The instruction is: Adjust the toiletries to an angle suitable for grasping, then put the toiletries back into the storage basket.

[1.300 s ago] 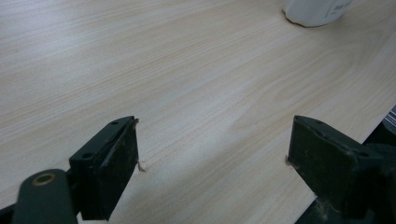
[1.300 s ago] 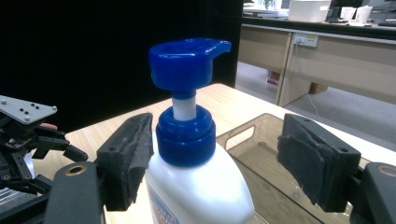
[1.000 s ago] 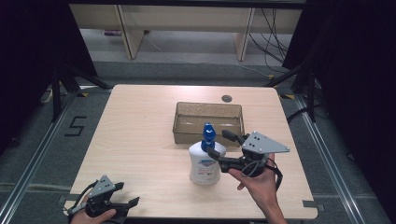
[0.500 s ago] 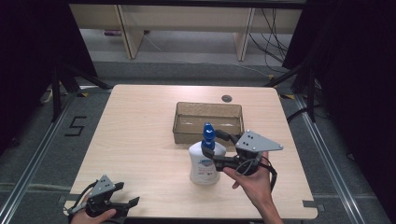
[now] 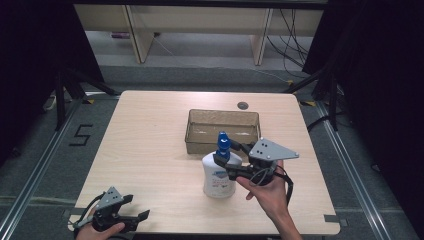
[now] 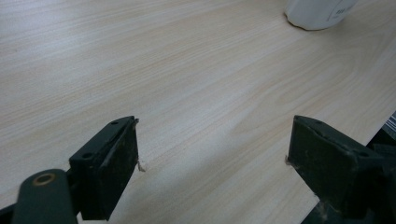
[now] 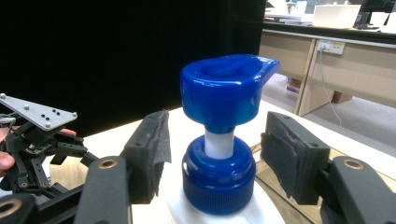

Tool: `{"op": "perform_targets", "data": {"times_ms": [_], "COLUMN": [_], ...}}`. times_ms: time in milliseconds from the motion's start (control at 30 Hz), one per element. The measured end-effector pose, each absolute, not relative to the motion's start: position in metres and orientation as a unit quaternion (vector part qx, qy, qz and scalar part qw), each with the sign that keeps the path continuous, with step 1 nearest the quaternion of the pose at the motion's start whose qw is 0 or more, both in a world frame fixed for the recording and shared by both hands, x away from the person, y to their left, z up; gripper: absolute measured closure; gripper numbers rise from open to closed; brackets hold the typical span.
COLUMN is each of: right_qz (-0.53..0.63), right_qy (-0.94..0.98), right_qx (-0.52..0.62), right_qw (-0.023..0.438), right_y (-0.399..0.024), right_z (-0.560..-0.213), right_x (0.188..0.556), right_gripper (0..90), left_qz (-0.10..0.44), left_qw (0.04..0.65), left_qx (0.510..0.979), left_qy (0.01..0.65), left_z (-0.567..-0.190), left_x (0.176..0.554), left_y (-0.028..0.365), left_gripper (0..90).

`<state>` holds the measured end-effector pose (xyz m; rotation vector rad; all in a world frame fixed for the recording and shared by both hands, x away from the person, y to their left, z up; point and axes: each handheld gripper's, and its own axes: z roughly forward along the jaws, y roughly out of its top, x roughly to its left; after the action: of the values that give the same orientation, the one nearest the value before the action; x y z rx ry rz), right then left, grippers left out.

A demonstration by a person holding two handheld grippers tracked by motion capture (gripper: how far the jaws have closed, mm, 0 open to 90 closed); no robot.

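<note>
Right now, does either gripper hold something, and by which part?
Nothing is held. The right gripper brackets the pump bottle at its blue collar, jaws closing, pads apart. The left gripper is open.

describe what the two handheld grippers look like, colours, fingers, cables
Both are black open-frame tools with a grey three-cornered plate on top, dotted with screws. The right gripper and left gripper each trail a black cable. Fingers are black blocks faced with worn dark padding, with brass-coloured pivot rivets. No sleeves show on the forearms.

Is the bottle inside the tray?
No, the bottle stands on the table just in front of the tray, not in it.
</note>
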<state>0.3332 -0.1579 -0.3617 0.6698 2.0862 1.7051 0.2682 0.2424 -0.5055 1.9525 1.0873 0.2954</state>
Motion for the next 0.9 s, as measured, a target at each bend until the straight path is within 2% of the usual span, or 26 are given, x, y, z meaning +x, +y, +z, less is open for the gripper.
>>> {"op": "perform_targets", "data": {"times_ms": [67,367,533,567,700,767,900], "right_qz": [0.606,0.614,0.603,0.608,0.618,0.614,0.607], "right_qy": [0.738,0.736,0.741,0.738,0.733,0.734,0.736], "right_qx": [0.234,0.222,0.225,0.221,0.220,0.211,0.220], "right_qw": [0.182,0.179,0.192,0.194,0.182,0.202,0.202], "right_y": [-0.1575,-0.1550,-0.1551,-0.1563,-0.1550,-0.1540,-0.1521], "right_z": [-0.3616,-0.3635,-0.3632,-0.3631,-0.3634,-0.3626,-0.3593], "right_x": [0.3339,0.3397,0.3387,0.3403,0.3400,0.3398,0.3347], "right_gripper": [43.3,47.4,53.1,55.2,59.8,60.3,62.4], "left_qz": [0.113,0.113,0.113,0.114,0.114,0.117,0.117], "left_qw": [0.416,0.430,0.422,0.435,0.431,0.432,0.430], "left_qx": [0.794,0.783,0.793,0.782,0.783,0.784,0.786], "left_qy": [0.429,0.435,0.425,0.432,0.434,0.430,0.428], "left_z": [-0.5043,-0.5065,-0.5061,-0.5078,-0.5071,-0.5059,-0.5061], "left_x": [0.2696,0.2698,0.2693,0.2690,0.2686,0.2685,0.2676], "left_y": [0.2438,0.2405,0.2421,0.2410,0.2419,0.2414,0.2408], "left_gripper": [15.5,15.5,15.5,15.5,15.5,15.5,15.5]}}
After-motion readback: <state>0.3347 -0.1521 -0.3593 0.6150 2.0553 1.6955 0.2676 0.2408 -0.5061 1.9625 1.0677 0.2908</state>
